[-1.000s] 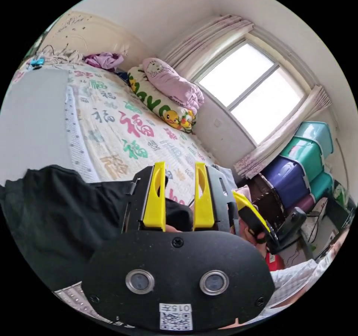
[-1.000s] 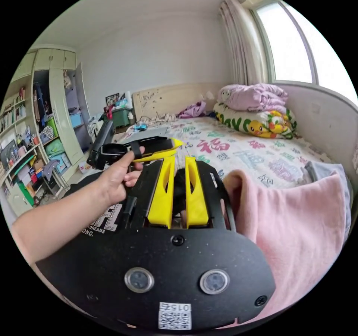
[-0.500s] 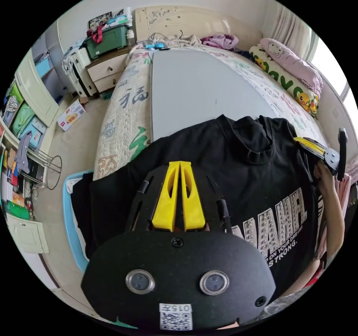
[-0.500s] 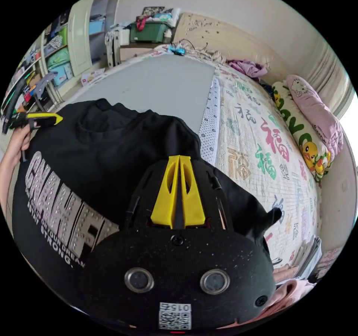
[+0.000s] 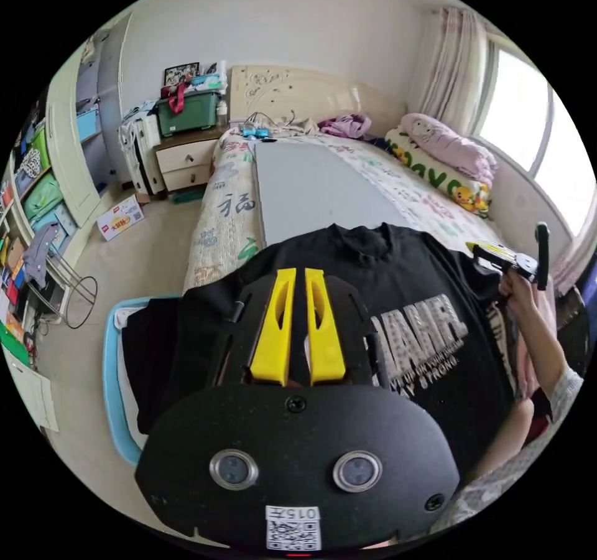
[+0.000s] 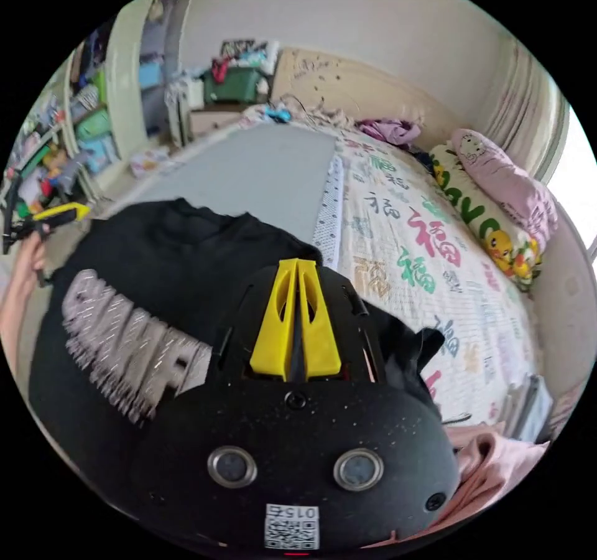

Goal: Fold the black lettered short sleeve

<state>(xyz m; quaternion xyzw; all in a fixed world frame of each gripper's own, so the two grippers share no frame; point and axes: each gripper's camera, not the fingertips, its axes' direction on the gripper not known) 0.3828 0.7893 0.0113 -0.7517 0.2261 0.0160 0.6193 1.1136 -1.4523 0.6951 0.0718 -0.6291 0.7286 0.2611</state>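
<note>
A black T-shirt (image 5: 429, 280) with pale block lettering on its chest hangs spread between my two grippers, above the near end of the bed. My left gripper (image 5: 299, 272) holds one shoulder, its yellow jaws a narrow gap apart with black cloth between them. It also appears at the shirt's far shoulder in the right gripper view (image 6: 86, 211), in a person's hand. My right gripper (image 6: 297, 264) is shut on the other shoulder of the T-shirt (image 6: 161, 255), with the sleeve hanging below it. In the left gripper view the right gripper (image 5: 476, 248) shows at the shirt's right edge.
A grey board (image 5: 311, 180) lies on the patterned bed cover (image 6: 423, 255). Folded quilts and pillows (image 5: 448, 155) line the window side. A blue basket (image 5: 115, 392) with dark clothes sits on the floor, and a pink cloth (image 6: 491, 460) lies by the bed's near corner.
Both cameras have tilted up a little with the shirt still stretched between them. The left jaws, pressed together half a second ago, now stand a narrow gap apart.
</note>
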